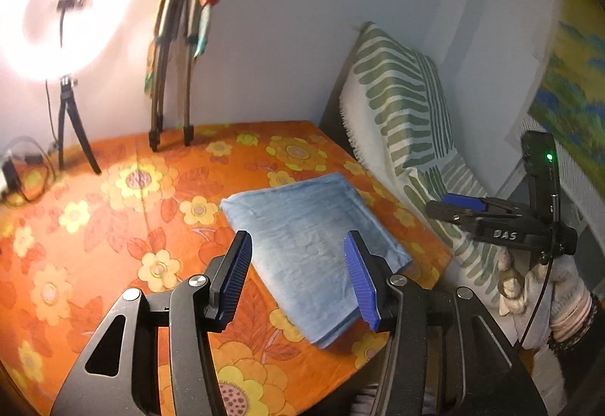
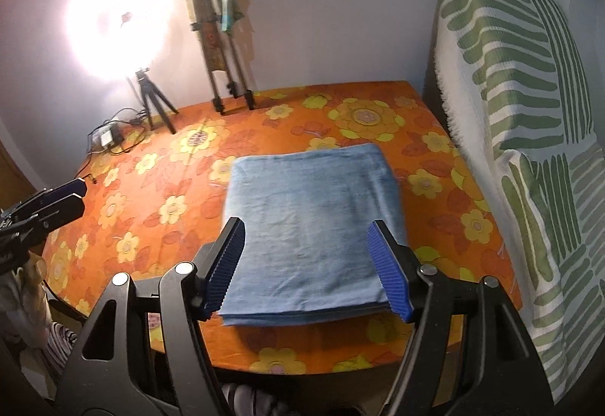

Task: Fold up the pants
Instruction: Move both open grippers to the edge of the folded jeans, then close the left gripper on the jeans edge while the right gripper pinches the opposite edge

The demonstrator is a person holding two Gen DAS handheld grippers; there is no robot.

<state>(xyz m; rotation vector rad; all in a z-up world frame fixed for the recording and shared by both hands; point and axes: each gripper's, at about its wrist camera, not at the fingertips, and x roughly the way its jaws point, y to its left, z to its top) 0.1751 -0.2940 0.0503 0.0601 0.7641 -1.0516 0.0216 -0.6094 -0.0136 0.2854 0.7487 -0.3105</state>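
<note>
The light blue pants (image 1: 314,242) lie folded into a flat rectangular stack on the orange flowered tablecloth (image 1: 113,219), near the table's right front edge. In the right wrist view the pants (image 2: 314,227) show layered folded edges at the near side. My left gripper (image 1: 298,276) is open and empty, hovering above the near part of the pants. My right gripper (image 2: 306,261) is open and empty, held just above the near edge of the stack. The right gripper also shows in the left wrist view (image 1: 465,208), off to the right of the table.
A lit ring light on a small tripod (image 2: 151,102) and a larger tripod (image 2: 230,91) stand at the back of the table, with cables and a box (image 2: 107,138) at back left. A green-striped white throw (image 2: 529,113) covers furniture at the right.
</note>
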